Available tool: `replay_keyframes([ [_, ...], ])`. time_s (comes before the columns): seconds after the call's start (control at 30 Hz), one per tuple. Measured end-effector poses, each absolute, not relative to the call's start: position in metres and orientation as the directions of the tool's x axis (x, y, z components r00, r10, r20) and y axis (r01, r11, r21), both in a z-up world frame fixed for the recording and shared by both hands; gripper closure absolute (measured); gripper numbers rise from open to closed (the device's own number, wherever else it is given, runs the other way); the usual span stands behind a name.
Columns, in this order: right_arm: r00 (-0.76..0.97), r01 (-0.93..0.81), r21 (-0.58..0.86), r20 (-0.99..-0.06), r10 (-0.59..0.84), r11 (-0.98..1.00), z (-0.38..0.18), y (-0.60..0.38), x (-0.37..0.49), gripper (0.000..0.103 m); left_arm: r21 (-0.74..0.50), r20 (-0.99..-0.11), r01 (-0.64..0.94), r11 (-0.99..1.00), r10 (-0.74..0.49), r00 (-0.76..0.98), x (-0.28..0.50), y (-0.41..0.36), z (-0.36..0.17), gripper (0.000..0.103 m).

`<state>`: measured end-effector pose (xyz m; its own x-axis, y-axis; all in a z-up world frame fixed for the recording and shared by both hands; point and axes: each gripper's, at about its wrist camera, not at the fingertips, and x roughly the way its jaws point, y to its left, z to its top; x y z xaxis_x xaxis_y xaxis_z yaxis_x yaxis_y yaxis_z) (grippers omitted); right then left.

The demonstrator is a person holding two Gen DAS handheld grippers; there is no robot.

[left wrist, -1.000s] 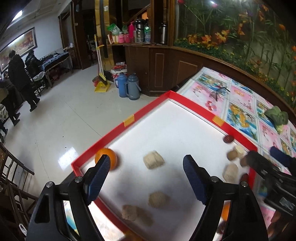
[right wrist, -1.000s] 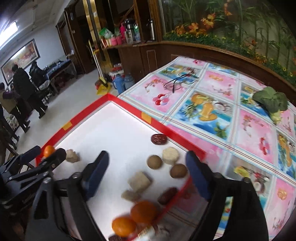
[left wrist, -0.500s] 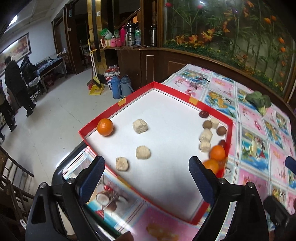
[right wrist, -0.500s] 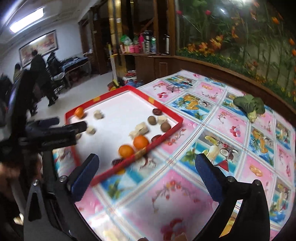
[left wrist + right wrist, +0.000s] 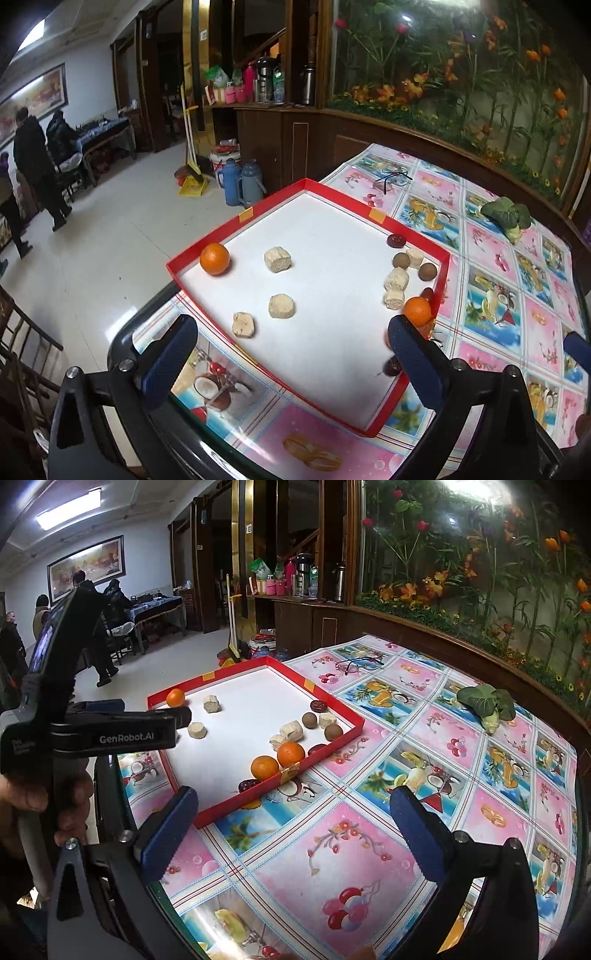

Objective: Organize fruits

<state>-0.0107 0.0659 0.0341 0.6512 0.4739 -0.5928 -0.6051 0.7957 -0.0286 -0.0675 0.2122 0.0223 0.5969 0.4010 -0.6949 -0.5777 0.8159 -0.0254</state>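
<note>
- both of my grippers have drawn back from the red tray (image 5: 441, 275) since a second ago; then my fingers hung right over its white floor, now the whole tray lies ahead of them.
- left gripper (image 5: 291, 363): its fingers are opening, already wide apart, with nothing between them; they hover above the tray's near edge.
- right gripper (image 5: 293, 834): fingers wide apart and empty, over the flowered table (image 5: 369, 849) just beside the tray's near corner.
- lone orange (image 5: 214, 259) sits in the tray's left corner, close to the wall.
- two more oranges (image 5: 277, 760) lie touching each other against the tray's right wall.
- four pale biscuit-like lumps (image 5: 281, 305) are spread over the left half of the tray, well apart from one another.
- along the tray's right wall, beyond the two oranges, more pale lumps, two brown round fruits (image 5: 401, 260) and dark red dates (image 5: 396, 240) are bunched together.
- another date (image 5: 249, 785) rests by the tray's near right wall.
- leafy green vegetable (image 5: 484, 701) lies on the table well apart from the tray, to its right.
</note>
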Motion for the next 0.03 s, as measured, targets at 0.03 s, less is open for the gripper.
replay_keyframes([
  [0.03, 0.650, -0.607, -0.029, -0.593, 0.475, 0.794, 0.0343, 0.0675, -0.0106, 0.000, -0.024, -0.696, -0.574, 0.818, 0.398, 0.597, -0.0666, 0.2124, 0.0220, 0.000],
])
